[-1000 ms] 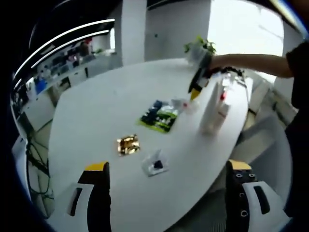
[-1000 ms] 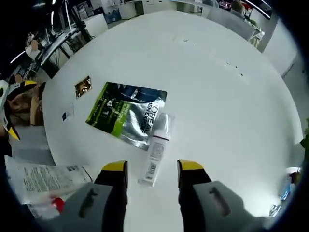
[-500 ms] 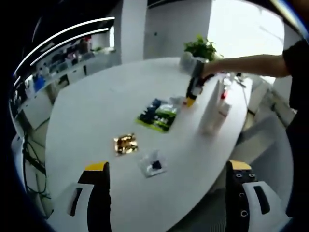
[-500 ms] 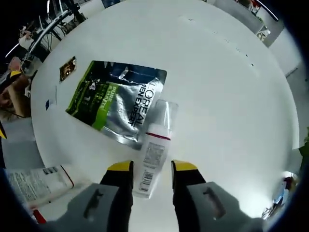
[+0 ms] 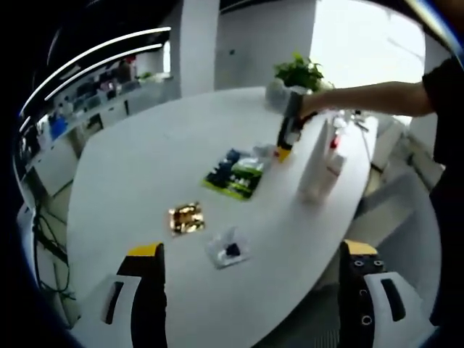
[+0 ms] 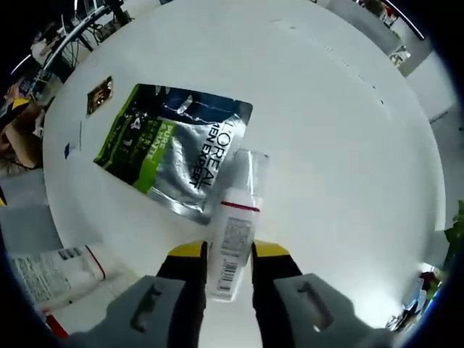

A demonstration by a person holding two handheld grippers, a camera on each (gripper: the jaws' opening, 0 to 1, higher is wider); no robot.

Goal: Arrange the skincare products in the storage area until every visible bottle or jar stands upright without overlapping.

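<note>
The right claw is pinching a small white bottle lying flat on the white surface, just beside a green-and-silver sachet. The left claw is hovering spread wide above the surface's near edge, well apart from the bottle.

Left gripper hangs wide open over the white surface; gold packet, green pouch and two upright bottles ahead.

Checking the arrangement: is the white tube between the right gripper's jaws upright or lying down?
Lying down: the white tube rests flat on the table, clear cap beside the sachet.
</note>
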